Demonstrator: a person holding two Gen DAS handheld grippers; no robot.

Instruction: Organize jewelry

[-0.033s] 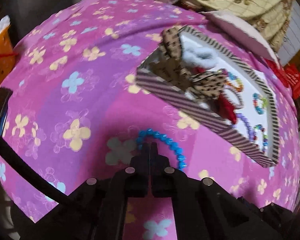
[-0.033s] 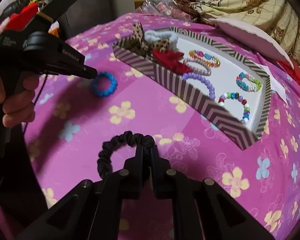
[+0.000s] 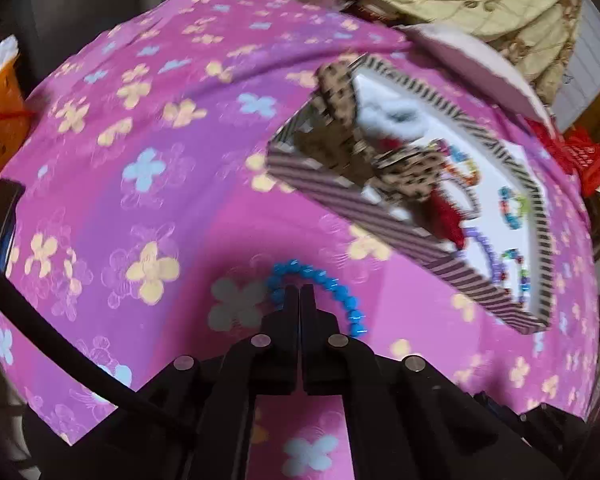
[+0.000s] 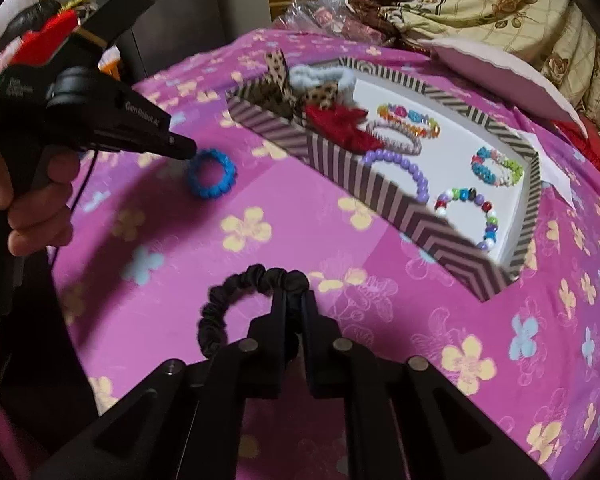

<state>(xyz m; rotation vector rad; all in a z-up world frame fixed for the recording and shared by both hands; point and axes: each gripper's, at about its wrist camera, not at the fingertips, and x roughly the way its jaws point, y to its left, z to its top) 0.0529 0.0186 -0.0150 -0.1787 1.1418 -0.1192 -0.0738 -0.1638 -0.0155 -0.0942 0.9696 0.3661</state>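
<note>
Left claw (image 3: 300, 292) was clamped on the near arc of the blue bead bracelet (image 3: 332, 284), the loop lying flat on the pink flowered cloth (image 3: 140, 140) and curving ahead and to the claw's right. Right claw (image 4: 294, 296) was pinched together on the black scrunchie (image 4: 236, 296), whose ring trailed to that claw's left on the same cloth. The striped box (image 4: 380, 184), already holding bracelets and hair ties, lay ahead and to the right of both claws, its long axis running diagonally away; judged the right claw nearer its open near corner.

left gripper (image 3: 300, 292) jaws closed, right gripper (image 4: 296, 296) pinched
</note>
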